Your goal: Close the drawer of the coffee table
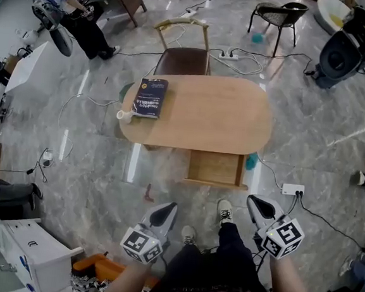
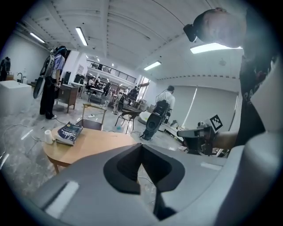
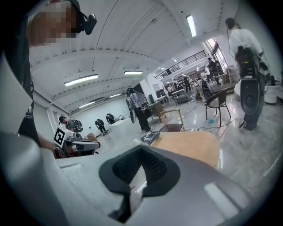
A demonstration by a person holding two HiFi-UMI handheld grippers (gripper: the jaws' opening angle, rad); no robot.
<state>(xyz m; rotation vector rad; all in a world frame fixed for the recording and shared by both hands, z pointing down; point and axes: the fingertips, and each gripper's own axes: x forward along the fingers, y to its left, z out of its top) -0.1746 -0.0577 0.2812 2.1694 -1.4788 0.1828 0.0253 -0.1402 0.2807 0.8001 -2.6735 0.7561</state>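
My left gripper [image 1: 166, 212] is clenched on nothing, its jaws pressed together. My right gripper [image 1: 258, 206] is likewise closed and empty. Both hang over the marble floor [image 1: 92, 160] on either side of my shoes [image 1: 225, 211], pointing toward the coffee table [image 1: 223, 114]. Its drawer [image 1: 215, 168] stands pulled out of the near side, ahead of both tips and apart from them. A dark blue book [image 1: 151, 97] lies at the left end of the oval wooden top, with a small white cup [image 1: 122, 115] just beside it at the rim. A brown chair [image 1: 182, 61] stands behind the table.

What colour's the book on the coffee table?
Dark blue cover with pale lettering; the book shows best in the head view.
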